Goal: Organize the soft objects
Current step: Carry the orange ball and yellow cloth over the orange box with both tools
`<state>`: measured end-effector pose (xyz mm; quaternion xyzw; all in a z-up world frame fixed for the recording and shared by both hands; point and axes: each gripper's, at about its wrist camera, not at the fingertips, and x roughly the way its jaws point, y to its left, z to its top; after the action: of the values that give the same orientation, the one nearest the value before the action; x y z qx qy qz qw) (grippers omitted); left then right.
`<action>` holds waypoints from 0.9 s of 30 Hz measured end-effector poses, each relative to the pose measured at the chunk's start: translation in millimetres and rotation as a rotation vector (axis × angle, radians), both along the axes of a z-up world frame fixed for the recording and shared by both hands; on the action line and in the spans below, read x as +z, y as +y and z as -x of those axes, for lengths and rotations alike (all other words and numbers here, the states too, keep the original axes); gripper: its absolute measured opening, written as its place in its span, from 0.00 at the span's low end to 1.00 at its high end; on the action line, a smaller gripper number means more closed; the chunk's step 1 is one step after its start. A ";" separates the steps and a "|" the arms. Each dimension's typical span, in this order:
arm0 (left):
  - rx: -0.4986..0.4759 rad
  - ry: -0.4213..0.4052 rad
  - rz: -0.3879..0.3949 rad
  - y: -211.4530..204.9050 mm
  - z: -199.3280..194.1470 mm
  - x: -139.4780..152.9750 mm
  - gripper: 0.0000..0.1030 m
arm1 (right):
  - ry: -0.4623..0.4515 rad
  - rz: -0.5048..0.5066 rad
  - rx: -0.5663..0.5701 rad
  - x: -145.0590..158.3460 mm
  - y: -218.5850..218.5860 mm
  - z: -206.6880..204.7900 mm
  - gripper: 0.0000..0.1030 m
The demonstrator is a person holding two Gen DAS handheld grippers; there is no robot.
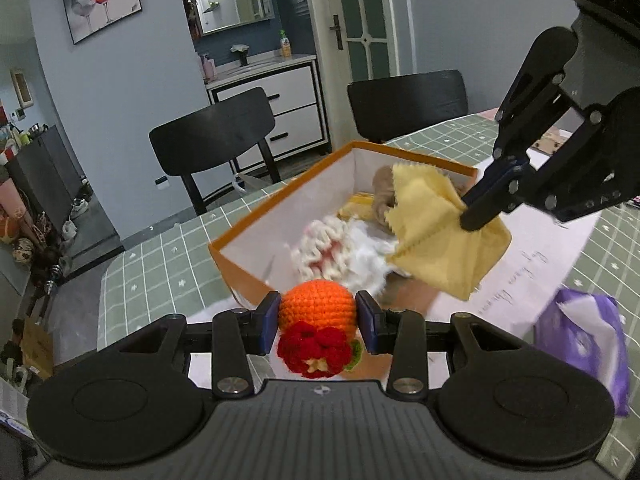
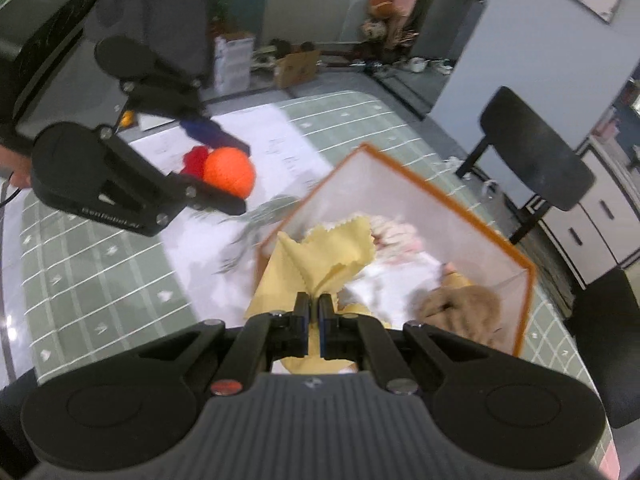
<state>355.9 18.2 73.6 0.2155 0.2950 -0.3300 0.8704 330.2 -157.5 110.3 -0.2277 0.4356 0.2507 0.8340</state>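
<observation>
Left hand-held gripper (image 1: 317, 317): closed on crochet orange (image 1: 317, 307).
Right hand-held gripper (image 2: 314, 322): pinching yellow cloth (image 2: 320, 258).
Risk: cloth may drape over the box (image 2: 526, 280) rim on release.

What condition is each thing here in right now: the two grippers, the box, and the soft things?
Left gripper: shut on the orange crochet ball, held short of the box.
Right gripper: shut on the yellow cloth, which hangs crumpled over the box.
Orange box: open, no lid, partly filled.
Beige plush: lying inside the box.
</observation>
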 end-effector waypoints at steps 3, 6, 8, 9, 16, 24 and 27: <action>0.008 0.003 -0.017 -15.1 -20.5 0.1 0.44 | -0.022 -0.001 -0.044 1.4 -12.7 -22.8 0.01; 0.015 0.006 -0.032 -28.6 -37.5 -1.3 0.44 | -0.042 0.004 -0.083 -0.2 -20.5 -48.3 0.01; 0.022 0.005 -0.043 -38.8 -49.9 -2.9 0.44 | -0.054 0.002 -0.108 -1.4 -27.2 -64.1 0.01; 0.024 0.007 -0.051 -41.4 -53.3 -4.3 0.44 | -0.058 0.001 -0.120 -2.8 -29.9 -72.4 0.01; 0.082 0.009 -0.070 -63.9 -92.8 -13.8 0.44 | -0.086 0.010 -0.176 -21.5 -45.0 -117.4 0.01; 0.144 0.036 -0.085 -76.4 -118.3 -35.7 0.44 | -0.097 0.030 -0.223 -63.7 -49.1 -154.3 0.02; 0.155 0.045 -0.090 -78.8 -123.5 -43.5 0.44 | -0.082 0.033 -0.228 -79.4 -49.0 -163.3 0.02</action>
<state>479.5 -60.6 30.1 0.2235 0.3447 -0.2530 0.8759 493.5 -206.4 30.8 -0.2004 0.4281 0.1376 0.8704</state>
